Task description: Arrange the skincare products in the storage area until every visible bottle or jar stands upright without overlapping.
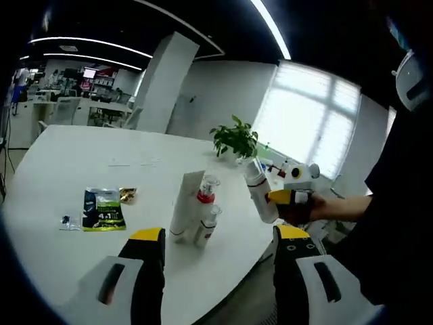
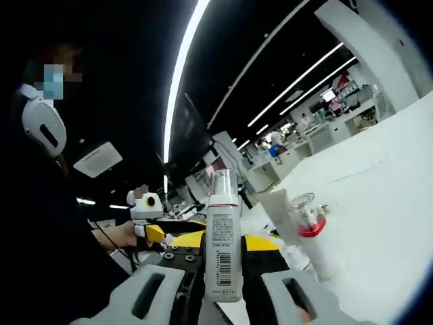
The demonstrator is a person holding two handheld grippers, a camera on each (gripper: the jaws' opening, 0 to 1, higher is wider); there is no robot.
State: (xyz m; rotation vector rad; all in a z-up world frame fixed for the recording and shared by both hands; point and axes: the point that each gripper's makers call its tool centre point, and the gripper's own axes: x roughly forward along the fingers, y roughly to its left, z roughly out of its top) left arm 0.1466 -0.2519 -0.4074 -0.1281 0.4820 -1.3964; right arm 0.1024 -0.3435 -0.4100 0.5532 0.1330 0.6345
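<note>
White table (image 1: 61,169); held bottle's (image 2: 222,254) base hidden.

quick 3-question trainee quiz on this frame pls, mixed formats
1. True or false: the right claw is shut on a white bottle.
2. Multiple choice: what lies flat on the white table, left of the standing products in the left gripper view?
A. a green-and-dark sachet
B. a pair of scissors
C. a folded towel
3. Fill in: the bottle standing next to the tall white tube has a ____ collar under its clear cap.

Key
1. True. The bottle sits upright between the jaws, lifted off the table.
2. A
3. Red; see the red-collared bottle. The left claw is open and holds nothing.
</note>
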